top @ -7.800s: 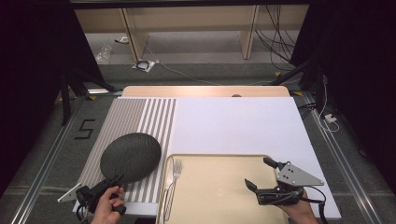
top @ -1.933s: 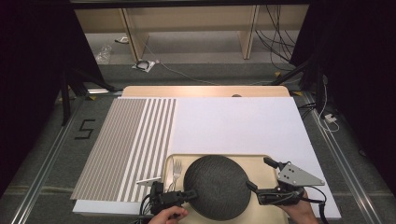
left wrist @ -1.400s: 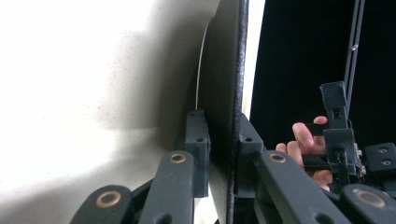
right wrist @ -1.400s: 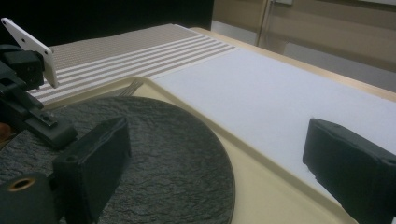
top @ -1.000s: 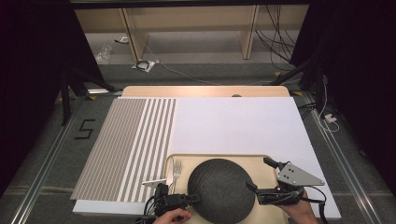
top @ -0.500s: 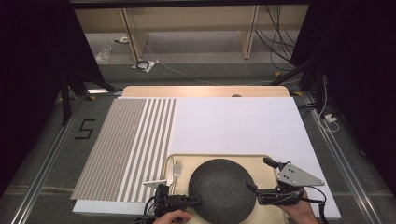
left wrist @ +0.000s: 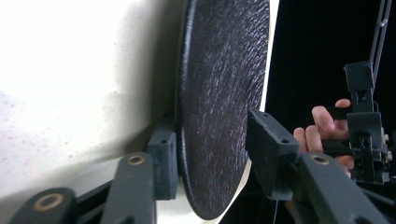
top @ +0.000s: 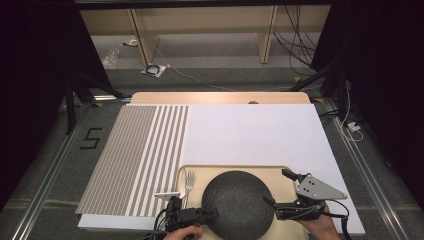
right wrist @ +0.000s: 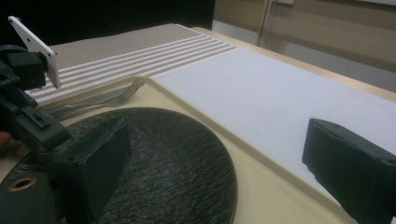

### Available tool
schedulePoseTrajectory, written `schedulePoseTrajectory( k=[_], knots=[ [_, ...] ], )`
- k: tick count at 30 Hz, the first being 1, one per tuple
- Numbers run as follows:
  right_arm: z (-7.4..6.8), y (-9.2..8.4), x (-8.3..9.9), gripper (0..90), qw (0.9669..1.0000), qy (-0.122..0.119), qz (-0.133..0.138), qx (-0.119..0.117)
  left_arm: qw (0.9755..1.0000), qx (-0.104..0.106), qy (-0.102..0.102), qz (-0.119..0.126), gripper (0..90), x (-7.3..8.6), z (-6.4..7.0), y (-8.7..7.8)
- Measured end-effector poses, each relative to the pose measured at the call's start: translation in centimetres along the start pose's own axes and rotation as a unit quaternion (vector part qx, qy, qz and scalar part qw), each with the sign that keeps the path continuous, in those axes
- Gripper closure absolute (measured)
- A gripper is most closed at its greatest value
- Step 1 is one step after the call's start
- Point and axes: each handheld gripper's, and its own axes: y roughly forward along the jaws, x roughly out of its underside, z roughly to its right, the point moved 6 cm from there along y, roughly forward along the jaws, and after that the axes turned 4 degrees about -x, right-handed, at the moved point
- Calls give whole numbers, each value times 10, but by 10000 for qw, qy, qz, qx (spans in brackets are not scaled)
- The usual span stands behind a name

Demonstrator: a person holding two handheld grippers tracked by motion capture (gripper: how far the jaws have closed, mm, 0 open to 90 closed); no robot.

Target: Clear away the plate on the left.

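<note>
1. The dark plate (top: 238, 204) sits flat on the cream tray (top: 280, 172) at the bottom centre of the high view, round, matte black and rough-textured like slate.
2. In the left gripper view the plate (left wrist: 219, 98) runs up the middle of the frame edge-on, its pebbled face catching a faint sheen.
3. The left gripper (top: 209, 214) is at the plate's left rim, low in the high view. Its jaws have just been opening, and the rim is between them.
4. Close up, one jaw sits against the plate's underside at lower left; the other stands clear of the top face at lower right, with a gap showing. The grip is off.
5. The right gripper (top: 274, 201) is at the plate's right edge, jaws spread wide.
6. In the right gripper view, one jaw hangs over the plate (right wrist: 177, 177) at lower left and the other over the tray's rim at lower right; whether either touches, I cannot tell. Nothing is clamped.
7. A fork (top: 189, 179) lies on the tray just left of the plate, tines toward the top of the frame.
8. The tray rests on a white mat (top: 250, 130), with a striped mat (top: 135, 155) on its left.
</note>
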Motion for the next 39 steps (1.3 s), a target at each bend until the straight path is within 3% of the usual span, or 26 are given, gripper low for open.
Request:
schedulePoseTrajectory(
  k=[16, 25, 33, 36, 39],
  knots=[
    [0, 0, 0, 89, 10000, -3, -1, -11, 9996, -60, 266, 44, 451, -4, 3, -6],
    [-1, 0, 0, 89, 10000, 5, 0, -16, 9985, -169, 463, 243, 421, -9, 6, -13],
    [-1, 0, 0, 90, 10000, 5, -10, -15, 9941, -407, 823, 570, 383, -20, 8, -25],
    [-1, 0, 0, 89, 10000, 6, -10, -15, 9900, -484, 1116, 717, 372, -24, 11, -30],
    [-1, 0, 0, 89, 10000, 7, -1, -16, 9877, -491, 1249, 807, 365, -29, 13, -35]
  ],
)
